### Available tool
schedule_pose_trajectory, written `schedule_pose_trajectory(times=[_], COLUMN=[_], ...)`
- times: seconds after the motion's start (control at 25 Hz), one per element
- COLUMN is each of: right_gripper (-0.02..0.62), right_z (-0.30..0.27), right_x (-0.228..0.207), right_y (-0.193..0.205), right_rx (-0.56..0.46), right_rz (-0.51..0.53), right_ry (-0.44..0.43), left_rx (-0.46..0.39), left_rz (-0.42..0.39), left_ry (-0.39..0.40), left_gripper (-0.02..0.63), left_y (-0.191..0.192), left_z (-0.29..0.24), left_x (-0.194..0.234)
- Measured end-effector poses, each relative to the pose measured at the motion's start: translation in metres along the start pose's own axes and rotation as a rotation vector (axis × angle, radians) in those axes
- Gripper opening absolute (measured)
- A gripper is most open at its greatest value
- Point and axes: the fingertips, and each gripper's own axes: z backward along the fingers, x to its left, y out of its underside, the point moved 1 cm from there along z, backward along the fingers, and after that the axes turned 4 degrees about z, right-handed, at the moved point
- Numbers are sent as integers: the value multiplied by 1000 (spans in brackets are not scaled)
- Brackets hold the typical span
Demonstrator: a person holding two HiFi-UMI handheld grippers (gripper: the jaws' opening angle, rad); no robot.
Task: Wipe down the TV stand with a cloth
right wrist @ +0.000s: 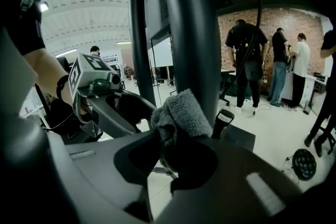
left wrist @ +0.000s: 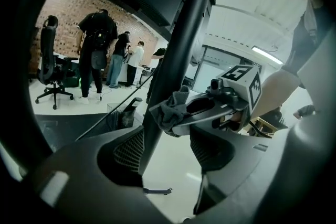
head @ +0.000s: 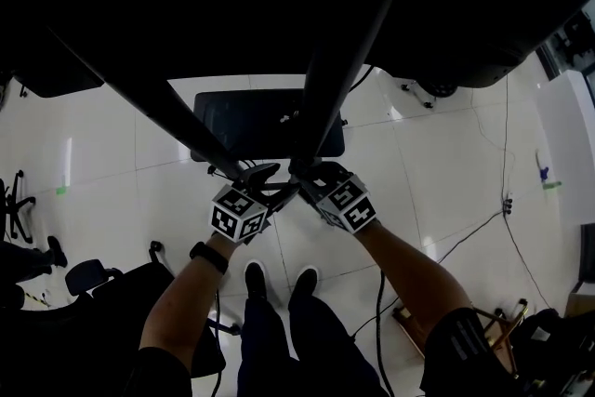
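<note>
No legible words, numbers or brands, only square marker patterns on left gripper's cube (head: 240,211), right gripper's cube (head: 350,204)

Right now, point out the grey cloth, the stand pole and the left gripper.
grey cloth (right wrist: 181,110), right gripper view, its folded top.
stand pole (right wrist: 197,44), right gripper view, mid shaft above the cloth.
left gripper (left wrist: 167,139), left gripper view, midway between its open jaws.
</note>
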Motion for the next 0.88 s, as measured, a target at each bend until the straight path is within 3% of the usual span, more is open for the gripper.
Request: schedule_pose_trajectory(times=[0.24,0.56,0.72,0.88], right_gripper=[48,48,49,49], right_z=[-29,-63,-59,-44], right_x=[-3,-7,-5,11], right_y=[47,91,94,69], right_rx=[44,120,122,73], right_rz=[-56,-84,-109,-127], right_ry=[16,42,53,21], left_rx=[40,74,81,61], left_rz=[35,38,49,41], left_ry=[12,-13,-7,-19], left_gripper=[293,293,293,295], left_y=[48,83,85,64], left_z=[-20,-25,-17,-1], left_x=[12,31,20,14])
